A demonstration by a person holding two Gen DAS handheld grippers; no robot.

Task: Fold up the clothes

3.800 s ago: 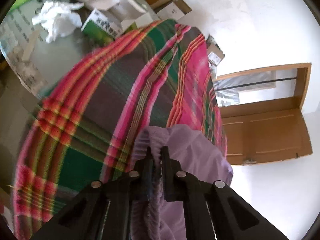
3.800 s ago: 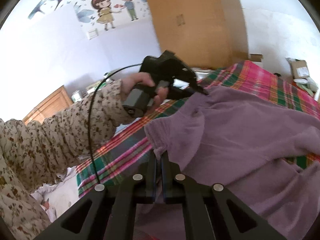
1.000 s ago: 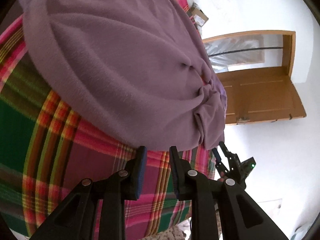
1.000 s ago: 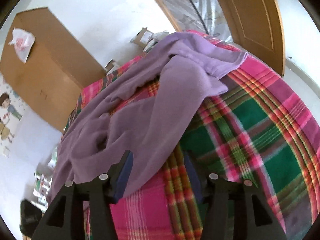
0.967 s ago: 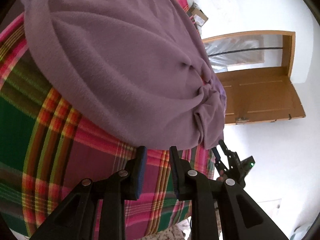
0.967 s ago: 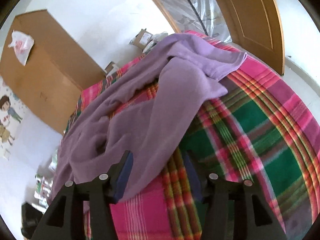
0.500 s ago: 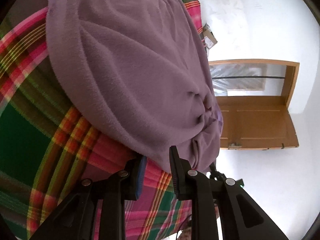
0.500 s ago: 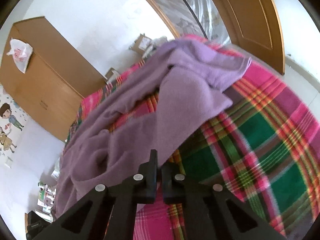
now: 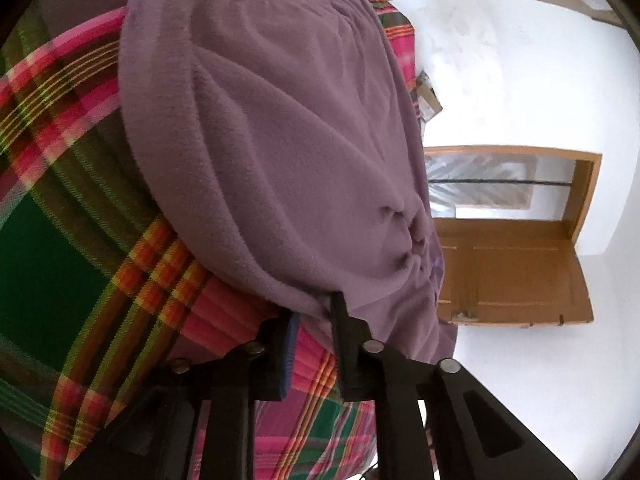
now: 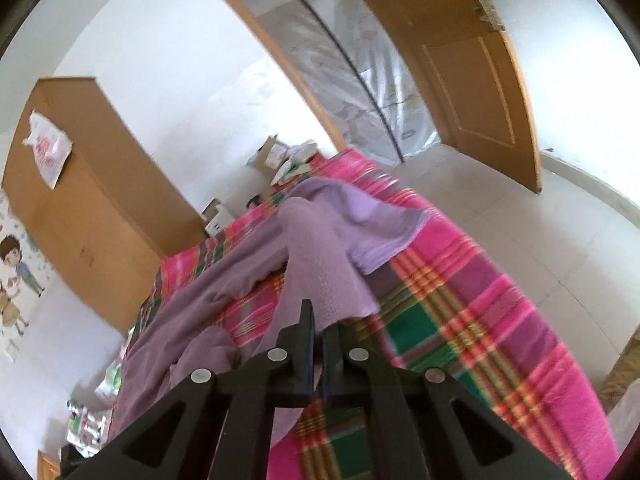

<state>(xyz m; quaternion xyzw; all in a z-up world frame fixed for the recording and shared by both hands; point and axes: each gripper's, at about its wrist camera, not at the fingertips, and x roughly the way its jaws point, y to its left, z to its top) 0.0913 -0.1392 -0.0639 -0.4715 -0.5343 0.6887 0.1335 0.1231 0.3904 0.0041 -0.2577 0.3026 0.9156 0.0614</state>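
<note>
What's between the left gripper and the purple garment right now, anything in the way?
Nothing visible. The left gripper is open at the hem of the purple garment, which lies on the plaid blanket.

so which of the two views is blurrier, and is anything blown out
Right wrist view: motion smear on the plaid blanket and purple garment; fisheye bends the door. Left wrist view: garment fairly sharp, white wall overexposed.
</note>
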